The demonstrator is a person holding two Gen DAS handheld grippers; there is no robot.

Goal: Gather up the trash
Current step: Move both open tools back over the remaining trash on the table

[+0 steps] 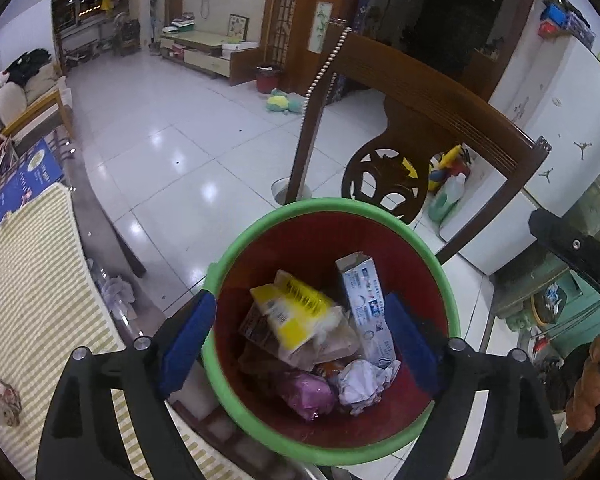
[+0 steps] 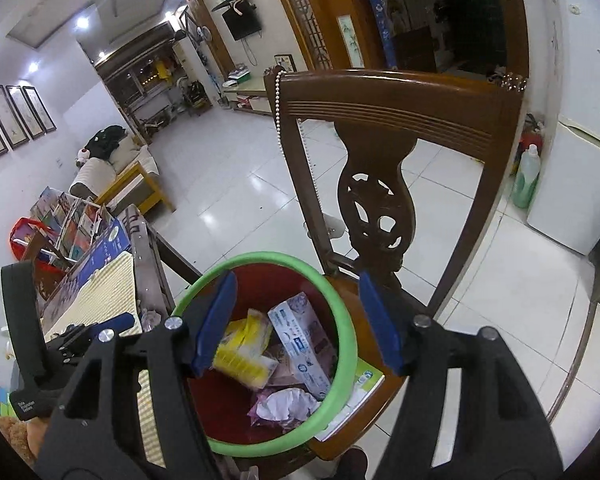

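A red bin with a green rim (image 1: pixel 236 240) stands on a wooden chair seat and holds a yellow packet (image 1: pixel 296 308), a white-blue toothpaste box (image 1: pixel 360 296), a crumpled white paper (image 1: pixel 360 384) and a pink wrapper (image 1: pixel 308 394). My left gripper (image 1: pixel 300 340) is open and empty, just above the bin. The bin rim (image 2: pixel 340 300) also shows in the right wrist view with the yellow packet (image 2: pixel 244 352) and box (image 2: pixel 304 340). My right gripper (image 2: pixel 296 320) is open and empty over the bin. A crumpled patterned wrapper (image 1: pixel 2 400) lies on the striped tablecloth (image 1: pixel 40 280).
The carved wooden chair back (image 2: pixel 380 120) rises behind the bin, with a bead string (image 2: pixel 278 100) on its post. A table with the striped cloth (image 2: pixel 108 292) is at the left, with a tissue wad (image 1: pixel 118 290) at its edge. A white fridge (image 2: pixel 580 160) and green bottle (image 2: pixel 526 180) stand at the right.
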